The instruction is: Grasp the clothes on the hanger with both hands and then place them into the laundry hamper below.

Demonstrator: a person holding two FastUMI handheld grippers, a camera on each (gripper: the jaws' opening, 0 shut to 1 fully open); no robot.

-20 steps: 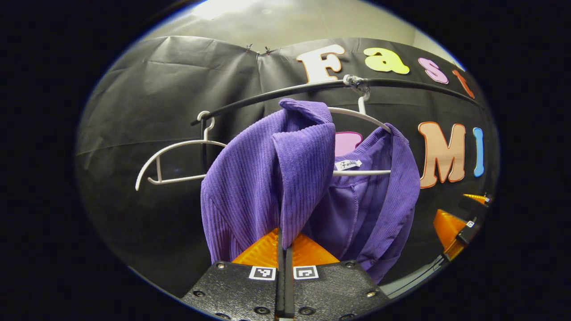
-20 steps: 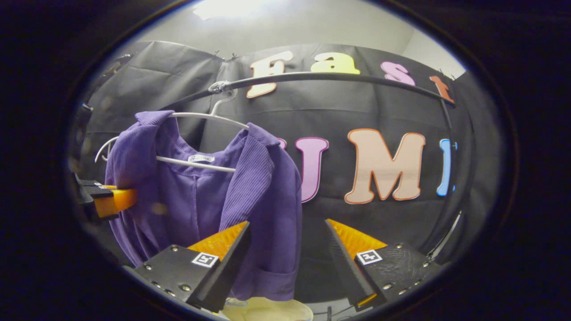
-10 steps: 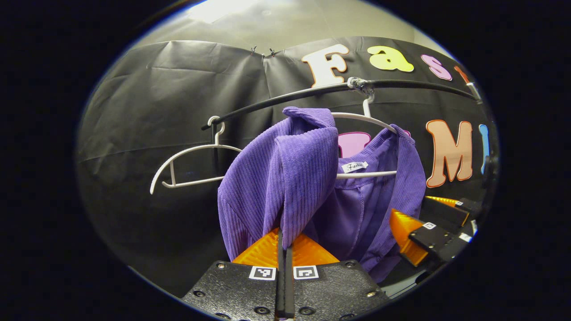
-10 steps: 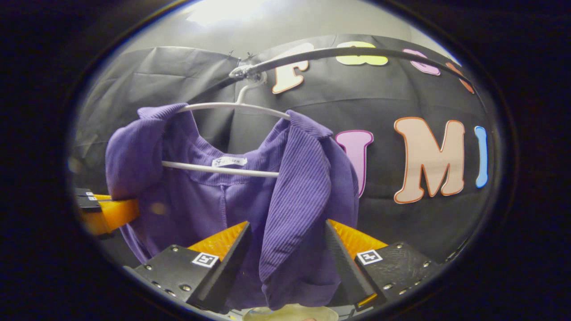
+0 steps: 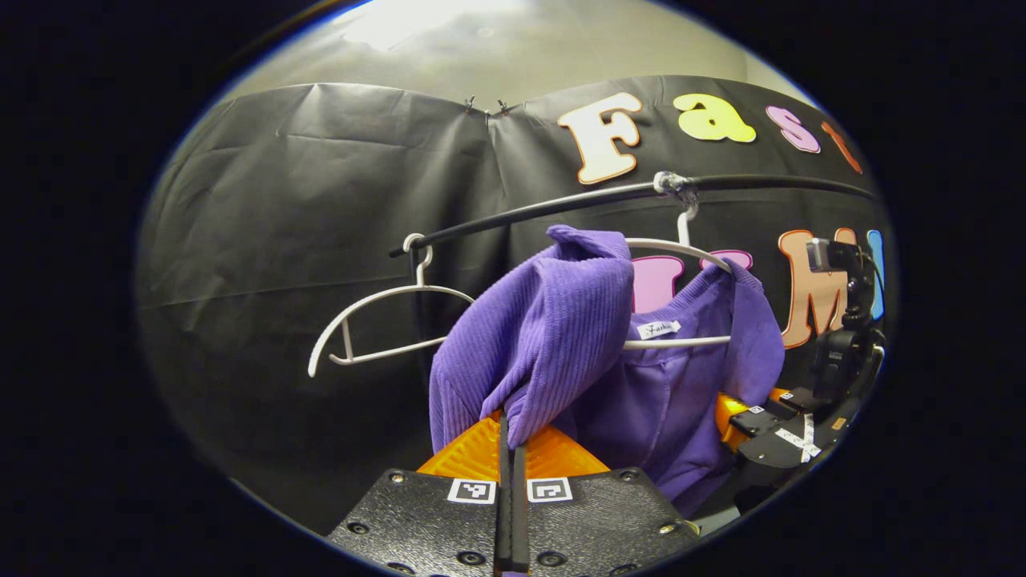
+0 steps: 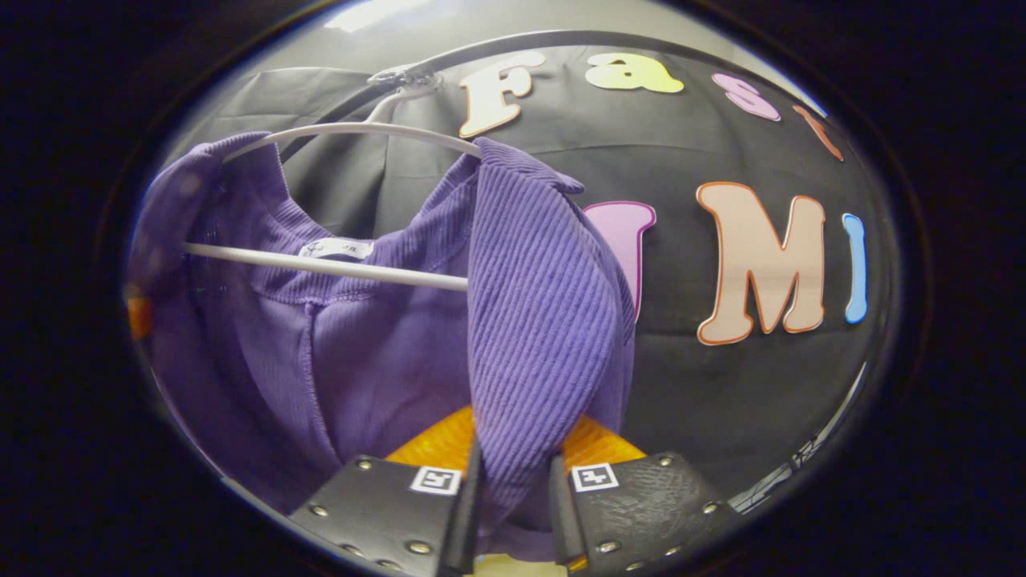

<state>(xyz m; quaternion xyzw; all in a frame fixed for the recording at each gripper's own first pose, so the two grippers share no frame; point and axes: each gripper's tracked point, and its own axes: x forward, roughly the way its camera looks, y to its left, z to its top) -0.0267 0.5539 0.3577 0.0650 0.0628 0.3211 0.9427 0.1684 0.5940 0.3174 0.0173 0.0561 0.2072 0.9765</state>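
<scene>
Left gripper (image 5: 510, 449): fingers drawn together to a thin slit, a fold of the purple corduroy jacket (image 5: 553, 336) pinched between them at the front edge of one lapel. Cloth rises straight up out of the closed fingers. Right gripper (image 6: 510, 473): fingers narrowed around the other front panel of the jacket (image 6: 545, 320), both inner faces pressed against the ribbed cloth, gap as wide as the bunched fabric and no wider. In the left gripper view the right gripper (image 5: 733, 417) also shows farther off at the jacket's far side, tips buried in the cloth, with its camera mount standing above it. Jacket hangs on a white hanger (image 5: 681, 340), both shoulders over the hanger's arms, collar open, a small white label at the neck just above the hanger's crossbar (image 6: 321, 267). Hanger hook is over a black rail (image 5: 561, 207) that runs across the black cloth wall. A second white hanger (image 5: 377, 324), bare, hangs from the same rail's end, apart from the jacket on its other side. Below the right gripper's fingers a sliver of something pale (image 6: 513, 566) shows; cannot tell what it is.
</scene>
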